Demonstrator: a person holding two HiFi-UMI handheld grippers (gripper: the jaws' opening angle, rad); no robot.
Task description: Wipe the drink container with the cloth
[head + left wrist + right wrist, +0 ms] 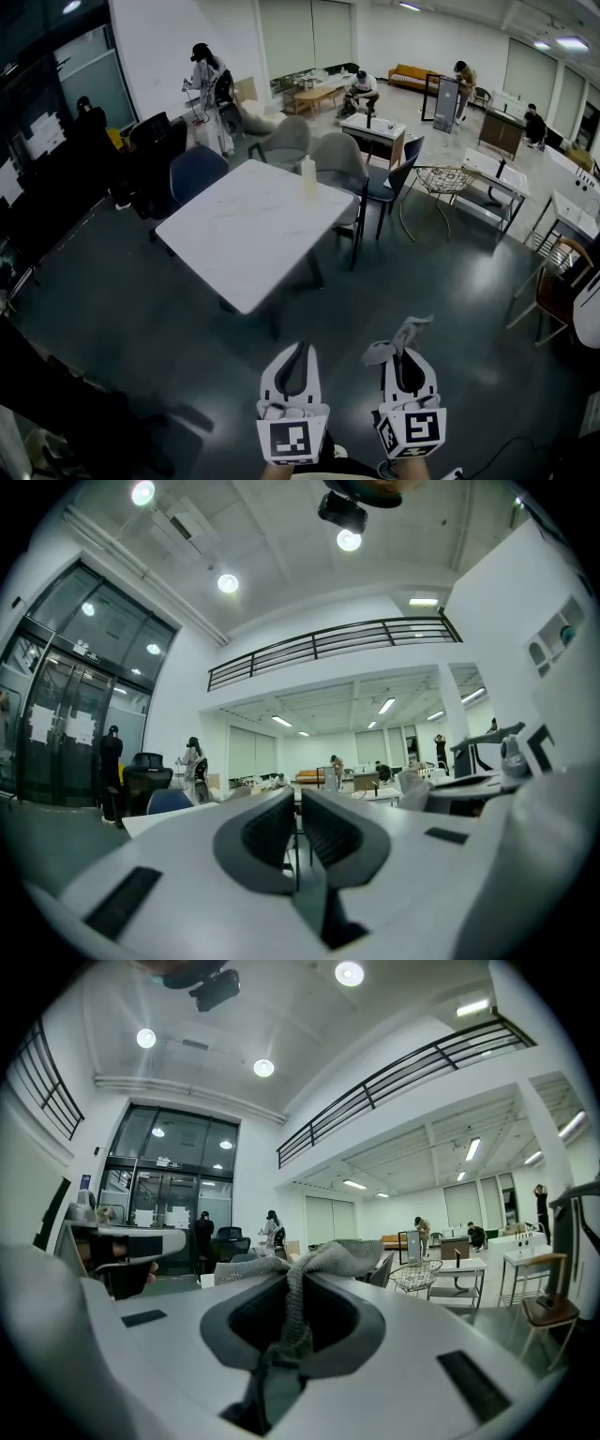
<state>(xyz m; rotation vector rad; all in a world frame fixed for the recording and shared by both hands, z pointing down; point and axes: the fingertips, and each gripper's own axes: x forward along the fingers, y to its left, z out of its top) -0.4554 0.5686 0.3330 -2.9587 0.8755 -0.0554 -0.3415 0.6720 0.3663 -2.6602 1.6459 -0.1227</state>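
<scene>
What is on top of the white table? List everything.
One pale bottle stands on the table, near its far edge. The rest looks bare, and nothing covers it.

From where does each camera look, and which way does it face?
Head view: on the person's head, facing forward and steeply down at the table and bottle; left tool and right tool show below.
Left tool view: on the left tool, facing level; its empty shut jaws show.
Right tool view: on the right tool, facing level; its jaws show, shut on the cloth.
Shared: head and right tool views both show the cloth.
</scene>
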